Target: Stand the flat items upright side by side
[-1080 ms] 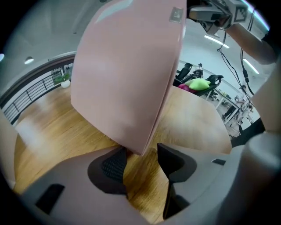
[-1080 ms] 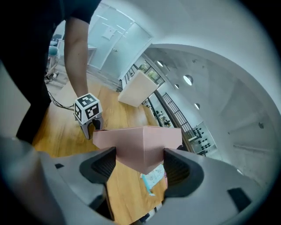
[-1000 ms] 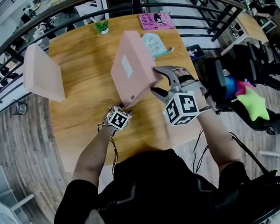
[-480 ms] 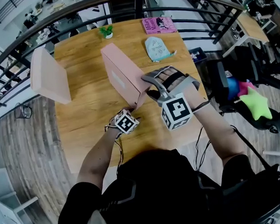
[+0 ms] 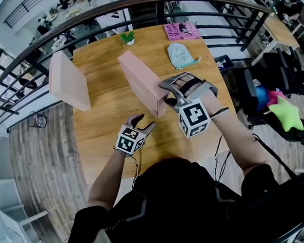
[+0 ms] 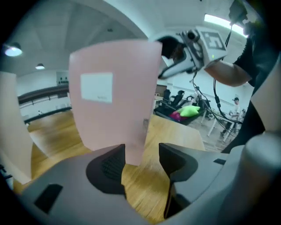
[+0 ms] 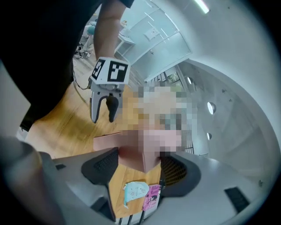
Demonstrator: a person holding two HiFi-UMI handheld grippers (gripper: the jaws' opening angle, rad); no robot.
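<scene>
Seen from above, a person stands at a wooden worktop [image 5: 103, 126] with a gripper in each hand. A flat pink box [image 5: 139, 80] with a white label stands on its long edge near the middle of the worktop, running away from the person. The right gripper [image 5: 167, 95] straddles the box's near end. Its fingers appear to pinch the box across both faces, though a mosaic patch covers part of that grip in the right gripper view. The left gripper [image 5: 143, 122] hovers low, just short of the same end, its fingers spread and touching nothing. A second pink box [image 5: 68, 87] stands upright well apart, at the worktop's left edge. A pale blue pouch [image 5: 179, 55], a pink book [image 5: 182, 31] and a small potted plant [image 5: 128, 37] sit at the far side.

The step in hand looks like settling the box upright. To do it well, the right fingers should hold until the bottom edge sits flat along its whole length. They should then open slowly and draw straight back, so neither pad drags a face sideways. The spread left fingers can wait close by to catch a lean, since a tall, thin box likely tips easily. The two boxes are not yet side by side.
</scene>
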